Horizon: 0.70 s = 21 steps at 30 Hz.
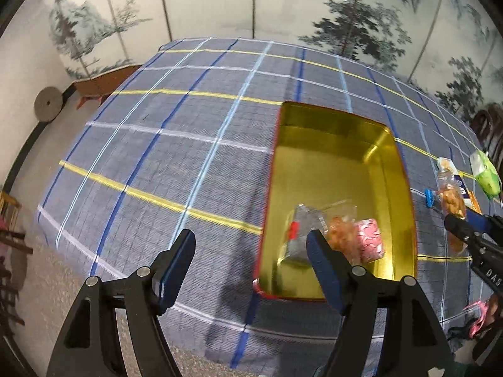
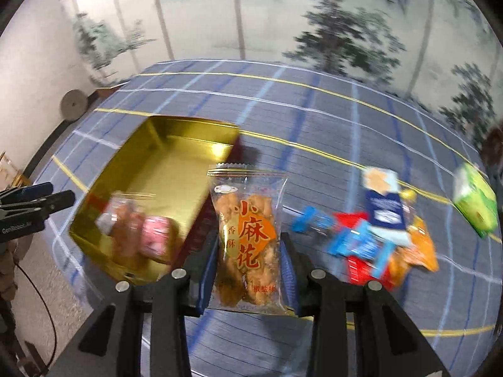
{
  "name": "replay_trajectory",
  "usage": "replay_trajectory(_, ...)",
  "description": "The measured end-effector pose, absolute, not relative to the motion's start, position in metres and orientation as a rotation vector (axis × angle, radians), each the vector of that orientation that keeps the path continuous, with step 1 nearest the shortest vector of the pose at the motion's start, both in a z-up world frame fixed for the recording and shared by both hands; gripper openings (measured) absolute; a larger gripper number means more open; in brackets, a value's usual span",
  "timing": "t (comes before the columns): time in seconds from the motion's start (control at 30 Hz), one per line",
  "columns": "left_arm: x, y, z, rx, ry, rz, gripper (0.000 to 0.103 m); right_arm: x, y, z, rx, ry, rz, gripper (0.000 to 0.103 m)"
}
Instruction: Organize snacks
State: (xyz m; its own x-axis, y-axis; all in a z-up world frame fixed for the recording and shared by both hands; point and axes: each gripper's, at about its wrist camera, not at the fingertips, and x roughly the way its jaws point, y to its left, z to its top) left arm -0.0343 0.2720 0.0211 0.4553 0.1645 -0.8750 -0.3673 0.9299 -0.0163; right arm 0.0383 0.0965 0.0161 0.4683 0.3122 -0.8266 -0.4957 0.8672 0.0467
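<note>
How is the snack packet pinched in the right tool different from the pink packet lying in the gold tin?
The twist snack packet is held up off the table between the right tool's fingers; the pink packet lies loose on the floor of the gold tin. The twist snack packet is clear, showing golden fried pieces and an orange label; the pink packet is opaque pink with a pale pattern. The twist snack packet looks longer. Both are small sealed snack packets.

The tin [image 1: 339, 144] is glossy gold metal inside; at its 5 o'clock corner lie shiny clear plastic snack packets [image 1: 342, 235]. The checked tablecloth [image 1: 157, 163] is matt woven cloth. The fried-twist packet [image 2: 248, 235] is smooth, glossy plastic film.
</note>
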Motion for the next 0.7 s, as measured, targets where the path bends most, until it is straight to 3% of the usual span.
replay_trajectory(0.7,-0.067,0.31,0.016,-0.309,1.061,0.426,0.07,0.03,0.181,-0.008,-0.3,0.99,0.628,0.037)
